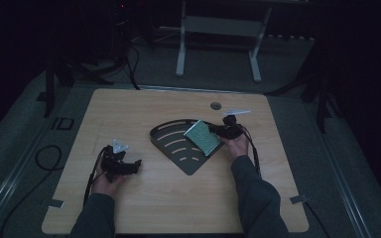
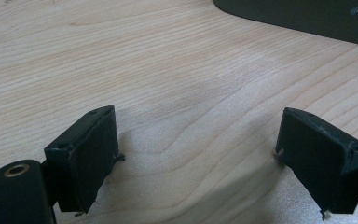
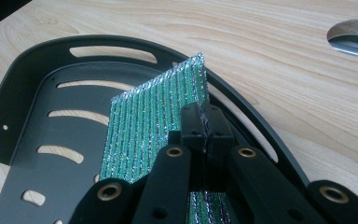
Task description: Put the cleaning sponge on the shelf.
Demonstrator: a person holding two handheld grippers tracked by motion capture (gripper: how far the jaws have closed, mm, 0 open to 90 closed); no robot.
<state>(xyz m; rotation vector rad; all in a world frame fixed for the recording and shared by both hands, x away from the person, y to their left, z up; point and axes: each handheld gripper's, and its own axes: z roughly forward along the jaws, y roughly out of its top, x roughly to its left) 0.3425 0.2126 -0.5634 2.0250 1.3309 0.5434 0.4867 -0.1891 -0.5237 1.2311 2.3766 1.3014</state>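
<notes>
A flat green and silver scouring pad [image 1: 203, 137] [image 3: 154, 116] hangs tilted over the right side of a dark slotted corner tray [image 1: 171, 144] [image 3: 42, 154]. My right gripper [image 1: 220, 131] [image 3: 206, 122] is shut on the pad's edge, its jaws pressed together on it. My left gripper [image 1: 136, 165] [image 2: 196, 154] rests low over bare wood at the table's left, open wide with nothing between its fingers [image 2: 93, 154]. The tray's edge [image 2: 303, 18] lies ahead of it to the right.
The light wooden table [image 1: 144, 208] has a round grommet hole [image 1: 216, 105] [image 3: 354, 39] near its back edge. Cables trail from both grippers along the forearms. A white desk frame [image 1: 218, 34] stands on the floor beyond the table.
</notes>
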